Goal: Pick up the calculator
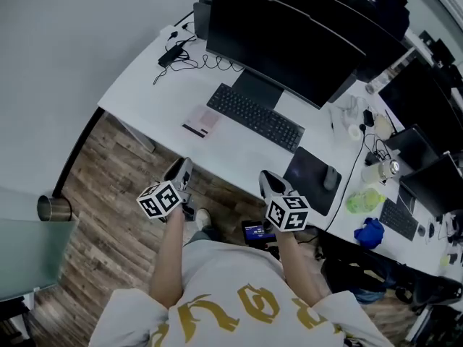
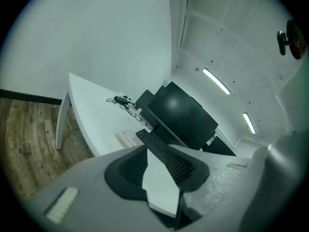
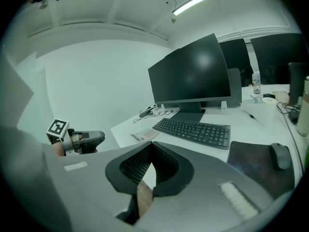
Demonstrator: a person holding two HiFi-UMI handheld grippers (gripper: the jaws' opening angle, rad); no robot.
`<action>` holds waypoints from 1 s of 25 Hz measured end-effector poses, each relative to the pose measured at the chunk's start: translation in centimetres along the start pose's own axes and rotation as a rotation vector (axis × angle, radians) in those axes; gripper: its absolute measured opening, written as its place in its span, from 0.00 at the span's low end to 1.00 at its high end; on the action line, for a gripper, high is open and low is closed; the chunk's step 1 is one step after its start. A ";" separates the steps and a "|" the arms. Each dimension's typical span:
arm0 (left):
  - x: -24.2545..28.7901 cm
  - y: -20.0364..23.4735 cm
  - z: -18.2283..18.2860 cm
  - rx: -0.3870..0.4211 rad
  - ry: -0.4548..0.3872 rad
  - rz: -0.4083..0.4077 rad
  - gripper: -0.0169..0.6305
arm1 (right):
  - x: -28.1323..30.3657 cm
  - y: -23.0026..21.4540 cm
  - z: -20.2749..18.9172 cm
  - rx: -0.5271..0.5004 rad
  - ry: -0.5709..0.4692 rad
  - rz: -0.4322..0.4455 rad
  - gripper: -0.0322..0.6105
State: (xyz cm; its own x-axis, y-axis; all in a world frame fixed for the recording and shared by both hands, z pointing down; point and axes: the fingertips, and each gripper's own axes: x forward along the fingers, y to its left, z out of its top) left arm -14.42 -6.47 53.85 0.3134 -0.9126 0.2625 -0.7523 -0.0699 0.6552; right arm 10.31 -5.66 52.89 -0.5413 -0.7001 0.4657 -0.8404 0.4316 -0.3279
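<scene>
Head view: left gripper (image 1: pixel 181 170) and right gripper (image 1: pixel 271 181) short of the desk (image 1: pixel 155 85), calculator (image 1: pixel 201 121) ahead of the left jaws; left gripper view: jaw tips together, empty, calculator (image 2: pixel 128 136) beyond, leftward; right gripper view: tips together, empty, calculator (image 3: pixel 146 134) beyond.

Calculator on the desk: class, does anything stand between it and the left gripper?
Nothing visible does. The calculator lies flat near the desk's front edge, left of the keyboard. The left gripper hovers just off that edge, jaws together, with only bare desktop between them.
</scene>
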 end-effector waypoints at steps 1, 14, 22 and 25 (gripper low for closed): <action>0.6 0.9 0.7 -0.013 0.003 -0.004 0.18 | 0.9 0.3 0.4 0.001 0.000 -0.011 0.09; 7.1 7.3 2.0 -0.074 0.173 -0.058 0.21 | 6.1 0.0 2.9 0.070 -0.047 -0.181 0.09; 9.6 8.2 -0.1 -0.194 0.231 -0.053 0.24 | 9.8 -0.5 3.4 0.068 -0.027 -0.144 0.09; 10.6 8.6 -0.4 -0.271 0.240 -0.050 0.24 | 11.4 -0.9 3.7 0.068 -0.010 -0.120 0.09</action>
State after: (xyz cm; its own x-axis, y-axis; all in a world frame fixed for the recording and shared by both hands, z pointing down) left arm -17.34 -16.60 62.51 0.4970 -0.7882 0.3629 -0.5614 0.0268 0.8271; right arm 5.03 -16.16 55.45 -0.4368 -0.7501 0.4966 -0.8948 0.3054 -0.3257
